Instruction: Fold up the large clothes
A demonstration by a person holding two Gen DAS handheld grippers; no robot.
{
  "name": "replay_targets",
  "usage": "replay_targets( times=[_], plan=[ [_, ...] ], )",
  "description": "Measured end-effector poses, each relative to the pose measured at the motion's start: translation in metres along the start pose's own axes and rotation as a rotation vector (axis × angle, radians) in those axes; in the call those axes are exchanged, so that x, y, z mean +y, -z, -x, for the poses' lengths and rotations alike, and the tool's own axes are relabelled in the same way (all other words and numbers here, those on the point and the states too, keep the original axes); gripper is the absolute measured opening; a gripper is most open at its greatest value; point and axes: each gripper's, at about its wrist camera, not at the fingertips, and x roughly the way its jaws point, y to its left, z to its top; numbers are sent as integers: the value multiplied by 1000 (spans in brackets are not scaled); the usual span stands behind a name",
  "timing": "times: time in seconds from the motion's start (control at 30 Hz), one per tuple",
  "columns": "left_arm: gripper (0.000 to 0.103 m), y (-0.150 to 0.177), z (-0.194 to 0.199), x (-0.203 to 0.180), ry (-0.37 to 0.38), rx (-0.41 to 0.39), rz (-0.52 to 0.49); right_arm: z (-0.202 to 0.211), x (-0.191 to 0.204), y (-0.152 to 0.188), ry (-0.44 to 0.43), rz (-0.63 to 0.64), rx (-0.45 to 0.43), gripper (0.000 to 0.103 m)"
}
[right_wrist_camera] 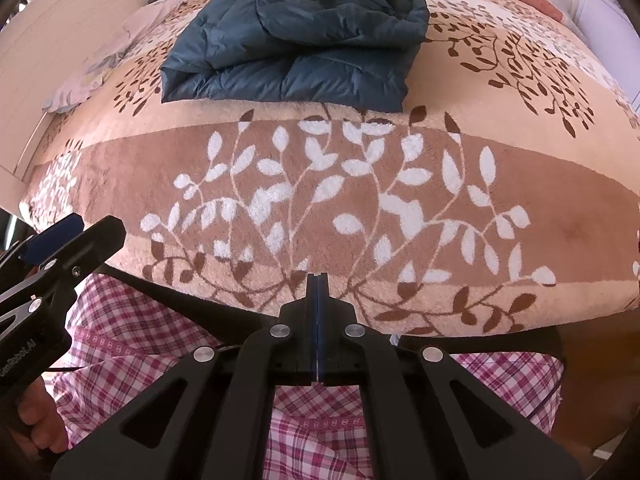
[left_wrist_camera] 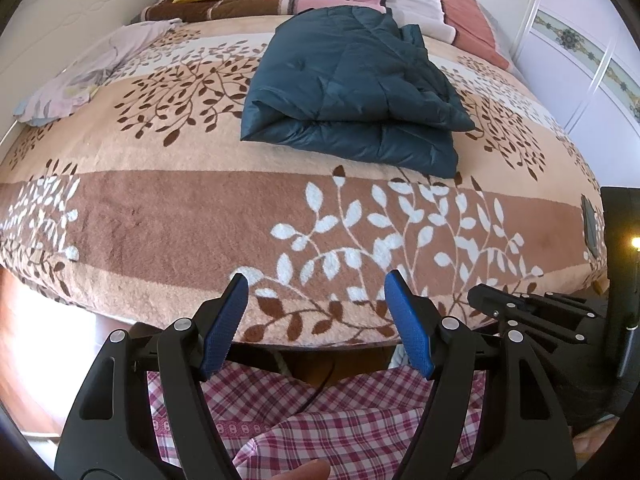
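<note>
While folded jacket (left_wrist_camera: 352, 92) sits mid-bed, near blanket edge (left_wrist_camera: 120, 240) bare, left claw (left_wrist_camera: 316, 312) agape, right claw (right_wrist_camera: 316, 320) closed empty.

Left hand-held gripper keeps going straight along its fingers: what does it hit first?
Probably the leaf-patterned blanket near the bed's front edge. The open left hand-held gripper has nothing between its fingers; the folded blue jacket lies farther back.

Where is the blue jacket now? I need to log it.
The blue jacket lies folded mid-bed on the leaf-patterned blanket, right of the pale garment, below the pillows.
</note>
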Motion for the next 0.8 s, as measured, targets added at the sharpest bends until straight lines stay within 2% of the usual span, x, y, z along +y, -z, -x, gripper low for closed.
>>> replay_targets(
  times=[0.57,0.6,0.63,0.67,0.7,0.8],
  plan=[
    [70,1,1,1,-1,1,2,2,7,2,22,21,-4,0],
    [70,1,1,1,-1,0,1,2,7,2,25,24,-5,13],
    [70,1,1,1,-2,-1,2,3,8,3,24,26,-12,41],
    [70,0,2,1,-3,-1,2,6,8,3,21,28,-26,56],
    [70,0,2,1,-4,0,3,8,9,3,19,32,-38,64],
    [70,0,3,1,-2,-3,1,10,10,3,22,41,-52,64]
  ],
)
